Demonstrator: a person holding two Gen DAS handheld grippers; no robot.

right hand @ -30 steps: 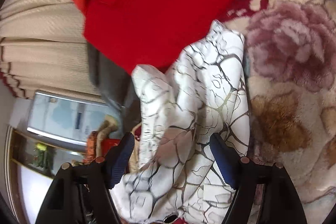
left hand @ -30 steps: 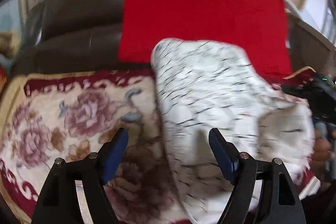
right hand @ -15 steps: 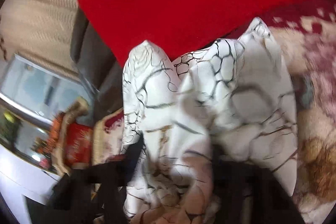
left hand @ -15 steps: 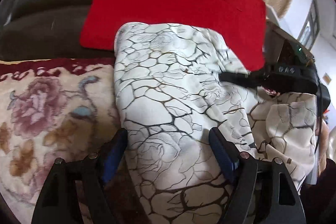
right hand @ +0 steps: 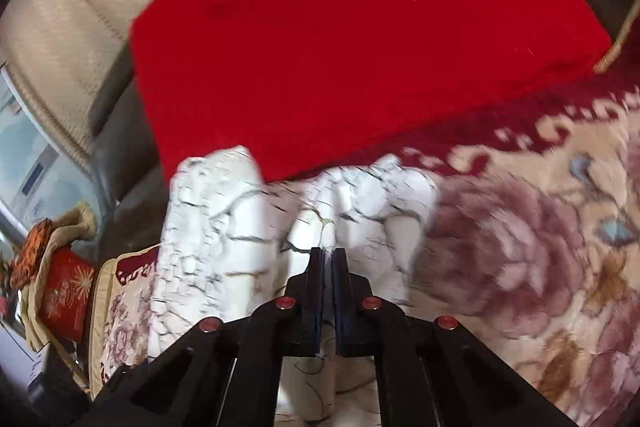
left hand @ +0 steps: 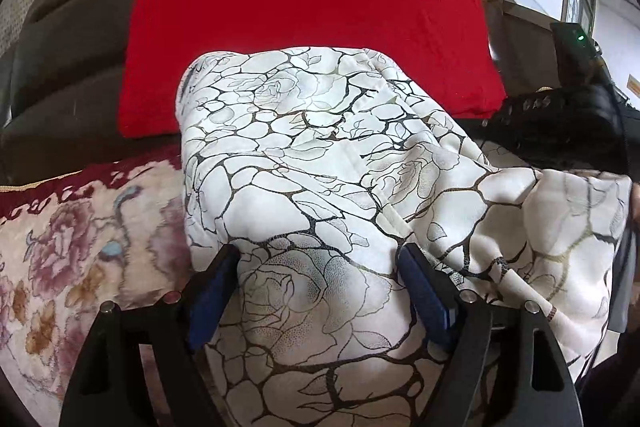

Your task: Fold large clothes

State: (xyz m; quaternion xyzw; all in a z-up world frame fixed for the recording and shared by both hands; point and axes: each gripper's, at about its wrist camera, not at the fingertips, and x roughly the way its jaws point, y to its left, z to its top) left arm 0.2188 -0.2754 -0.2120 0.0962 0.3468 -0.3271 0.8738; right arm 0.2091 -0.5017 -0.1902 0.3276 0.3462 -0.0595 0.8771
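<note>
– Where is our left gripper (left hand: 320,287)?
– It's low, with its two blue fingers (left hand: 424,299) spread wide apart.
– And our right gripper (right hand: 328,259)?
– Its fingers are squeezed together, pinching the white cloth (right hand: 224,227) right at their tips.

The white garment (left hand: 320,163) carries a crackled print of dark veins and faint rose outlines, with a raised seam running diagonally across it. It lies bunched and partly folded on a floral blanket (left hand: 80,259), its far edge overlapping a flat red cloth (left hand: 304,11) behind it. In the right wrist view the garment (right hand: 224,227) looks blurred — 2 rounded humps with a dip between them.
</note>
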